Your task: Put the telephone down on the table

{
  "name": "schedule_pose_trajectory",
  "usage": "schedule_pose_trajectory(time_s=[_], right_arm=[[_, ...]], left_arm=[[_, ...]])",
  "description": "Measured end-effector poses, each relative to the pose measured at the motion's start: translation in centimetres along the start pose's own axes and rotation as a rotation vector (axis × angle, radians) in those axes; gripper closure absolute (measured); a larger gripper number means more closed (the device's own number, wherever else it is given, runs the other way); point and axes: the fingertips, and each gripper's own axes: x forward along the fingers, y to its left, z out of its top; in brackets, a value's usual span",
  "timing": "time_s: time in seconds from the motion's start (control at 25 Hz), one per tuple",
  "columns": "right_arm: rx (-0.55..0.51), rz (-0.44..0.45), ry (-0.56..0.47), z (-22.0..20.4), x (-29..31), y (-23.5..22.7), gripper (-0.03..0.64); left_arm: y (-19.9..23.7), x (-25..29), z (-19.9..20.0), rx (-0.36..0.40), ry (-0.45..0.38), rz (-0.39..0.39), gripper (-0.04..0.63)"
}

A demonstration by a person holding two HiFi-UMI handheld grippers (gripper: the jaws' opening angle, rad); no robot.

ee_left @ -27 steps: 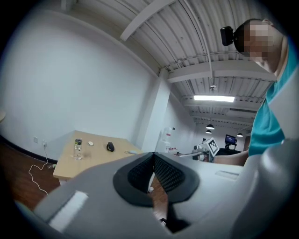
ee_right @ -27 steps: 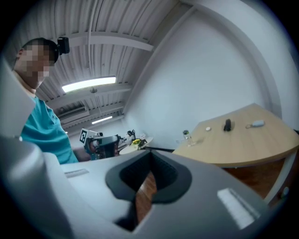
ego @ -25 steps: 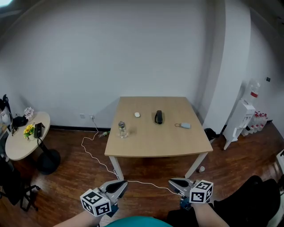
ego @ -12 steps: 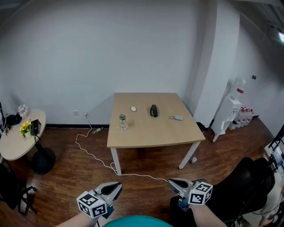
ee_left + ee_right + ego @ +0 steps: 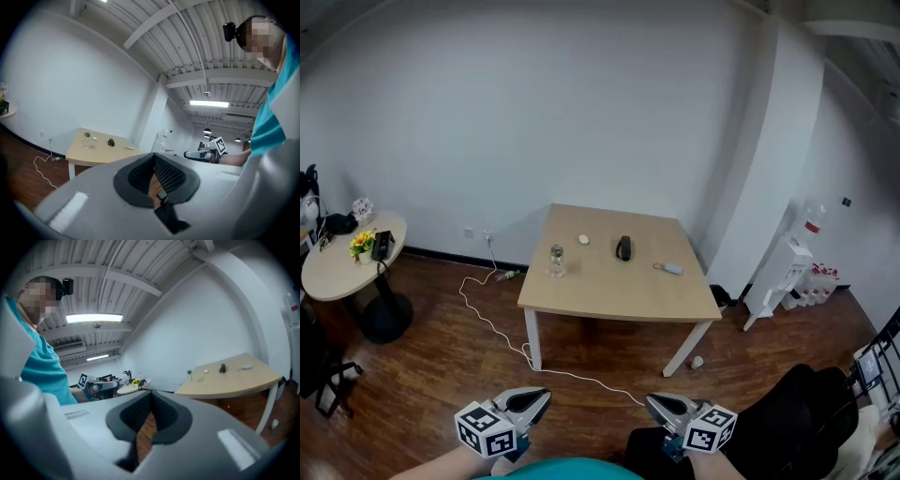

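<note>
At the far left of the head view a side table stands by the wall with flowers on it. The worktop stands further right, mid-room against the white wall, on a wood floor. Along its far half sit, left to right, a clear jar, a small white disc, the telephone and a small pale item. The telephone is a dark handset resting on the worktop between the disc and the pale item, touching neither. Right of the worktop, past a wall corner, a white water dispenser leans by some bottles, and a black chair fills the lower right.

Both tools are low at the bottom edge of the head view, well apart from the worktop and the telephone. The left hand-held gripper points up and to the right; in its own view its black ribbed pads meet at the tips, with only floor showing through the narrow slit behind them and nothing held. The right hand-held gripper points up and to the left; its pads likewise meet at the tips, nothing clamped. Each gripper view shows the person's teal shirt at one side and the worktop small in the distance.
</note>
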Motion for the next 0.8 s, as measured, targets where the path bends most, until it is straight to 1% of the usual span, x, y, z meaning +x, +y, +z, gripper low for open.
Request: schedule_pose_trajectory(time_s=[0.12,0.28,0.4,0.8], right_arm=[[-0.013,-0.009,0.017,-0.3,-1.3,-0.6,0.617],[-0.03,-0.003,0.02,-0.4,-2.8,-0.8,0.617],[-0.048,-0.003,0.013,-0.5,-3.0,-0.8,0.617],[-0.076,-0.006,0.016,-0.3,-2.4,-0.6,0.617]], left_arm=[[-1.5,0.8,-0.3,-0.007,-0.007,-0.006,0.591],[-2.9,1.2,-0.5,0.022,-0.014,0.005,0.591],[-2.9,1.1,-0.1,0.013,-0.024,0.02,0.591],[-2.4,0.9,0.3,0.023,-0.01,0.02,0.591]])
